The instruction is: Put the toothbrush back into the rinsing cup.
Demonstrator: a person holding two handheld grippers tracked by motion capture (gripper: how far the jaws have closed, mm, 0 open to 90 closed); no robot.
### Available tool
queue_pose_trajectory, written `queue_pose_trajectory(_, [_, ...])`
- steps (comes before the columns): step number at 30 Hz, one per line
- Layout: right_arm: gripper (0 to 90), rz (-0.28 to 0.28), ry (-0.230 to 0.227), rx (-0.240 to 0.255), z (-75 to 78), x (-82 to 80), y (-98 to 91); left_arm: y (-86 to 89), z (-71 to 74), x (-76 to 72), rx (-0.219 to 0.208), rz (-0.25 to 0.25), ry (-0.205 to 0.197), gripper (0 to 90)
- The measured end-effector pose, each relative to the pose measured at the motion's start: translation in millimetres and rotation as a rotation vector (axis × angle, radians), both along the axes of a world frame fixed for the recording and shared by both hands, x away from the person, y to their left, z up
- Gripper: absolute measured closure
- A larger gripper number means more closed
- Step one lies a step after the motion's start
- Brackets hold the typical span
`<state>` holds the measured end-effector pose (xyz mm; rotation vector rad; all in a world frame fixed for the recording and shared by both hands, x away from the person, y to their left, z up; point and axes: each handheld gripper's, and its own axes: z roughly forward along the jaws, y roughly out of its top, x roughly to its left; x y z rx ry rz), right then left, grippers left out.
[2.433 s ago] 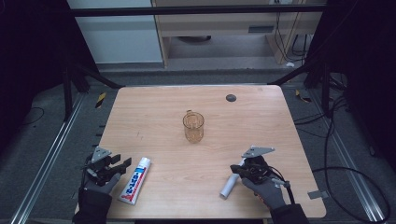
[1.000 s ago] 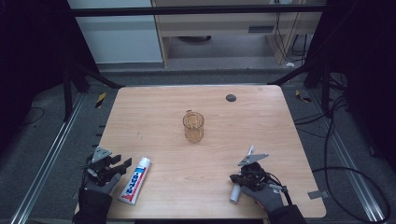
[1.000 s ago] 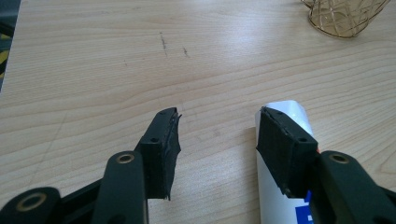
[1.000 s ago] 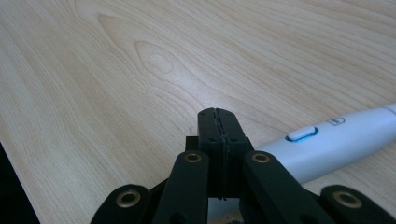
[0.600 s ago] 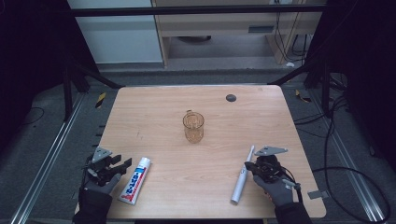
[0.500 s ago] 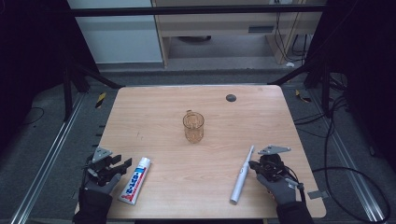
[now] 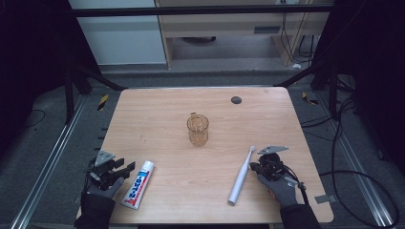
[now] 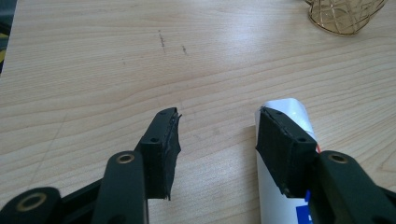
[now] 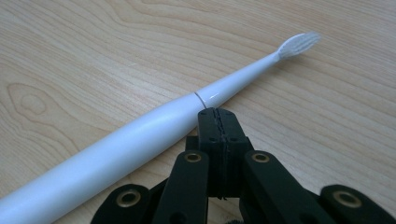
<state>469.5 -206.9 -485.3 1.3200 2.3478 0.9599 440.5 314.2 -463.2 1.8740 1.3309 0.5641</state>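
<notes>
Toothbrush (image 9: pixel 140 133) flat on table (image 7: pixel 162 119), just beside right gripper (image 9: pixel 217 114), jaws closed empty.

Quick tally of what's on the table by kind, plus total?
Toothbrush, white, lying flat: 1
Toothpaste tube, lying flat: 1
Amber glass mug, upright: 1
Small dark round thing near the far edge, too small to identify: 1
Total: 4

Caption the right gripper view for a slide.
Right gripper, jaws shut and empty, beside a white electric toothbrush lying on the wooden table.
</notes>
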Motion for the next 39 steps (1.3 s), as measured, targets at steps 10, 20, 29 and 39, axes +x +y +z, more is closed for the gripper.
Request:
queue_pose_trajectory(10, [90.0, 0.018, 0.002, 0.019, -2.7, 6.6, 5.3, -0.7, -0.3, 0.2, 0.002, -0.002, 0.001, 47.9])
queue_pose_trajectory(20, [90.0, 0.027, 0.003, 0.038, -4.3, 15.5, 9.5, -0.3, -0.5, 0.4, 0.001, -0.002, 0.001, 47.9])
queue_pose_trajectory(29, [90.0, 0.080, -0.018, 0.031, -6.1, 24.5, 17.8, 0.0, -0.6, 0.5, 0.001, -0.002, 0.001, 47.9])
queue_pose_trajectory(39, [90.0, 0.092, -0.013, 0.041, -6.5, 26.4, 22.6, -0.4, -0.8, 0.6, 0.000, -0.004, 0.003, 48.0])
